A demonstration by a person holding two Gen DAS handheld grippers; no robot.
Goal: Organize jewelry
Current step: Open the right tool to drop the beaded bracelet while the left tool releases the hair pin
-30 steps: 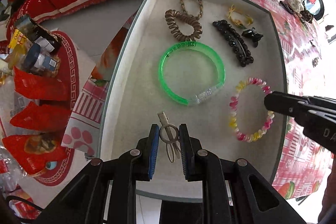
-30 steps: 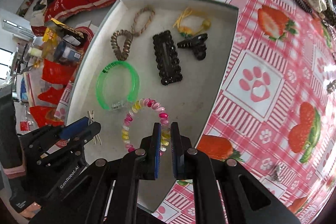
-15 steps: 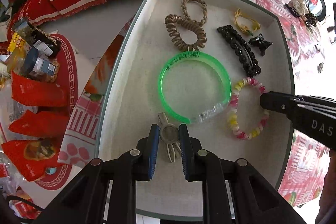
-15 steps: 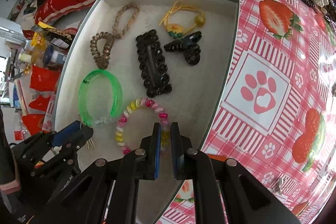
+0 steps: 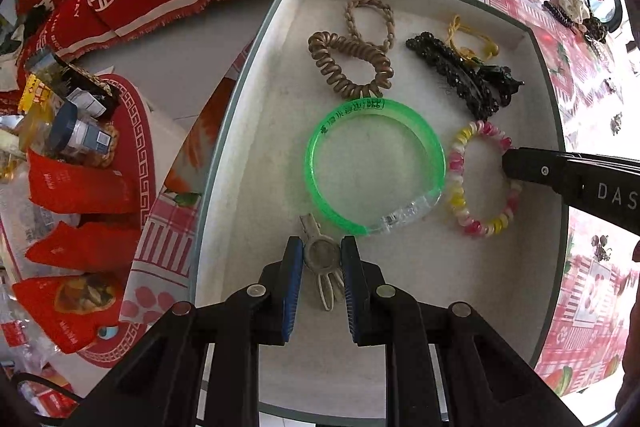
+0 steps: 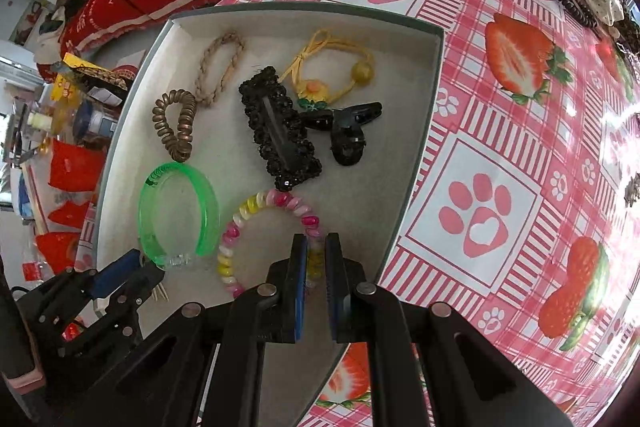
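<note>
Both tongs are closed on pieces inside the tray [image 5: 248,75]: a clip [image 5: 322,263] is pinched by the left tongs [image 5: 320,267], long axis toward 12 o'clock; a bead bracelet [image 6: 264,231] is gripped by the right tongs [image 6: 316,263], lying at 10 o'clock.

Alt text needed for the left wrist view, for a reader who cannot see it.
The left gripper is closed on a metal hair clip in a shallow tray. Ahead lie a green bangle, a brown coil hair tie and a pastel spiral bracelet, gripped by the right gripper.
</note>
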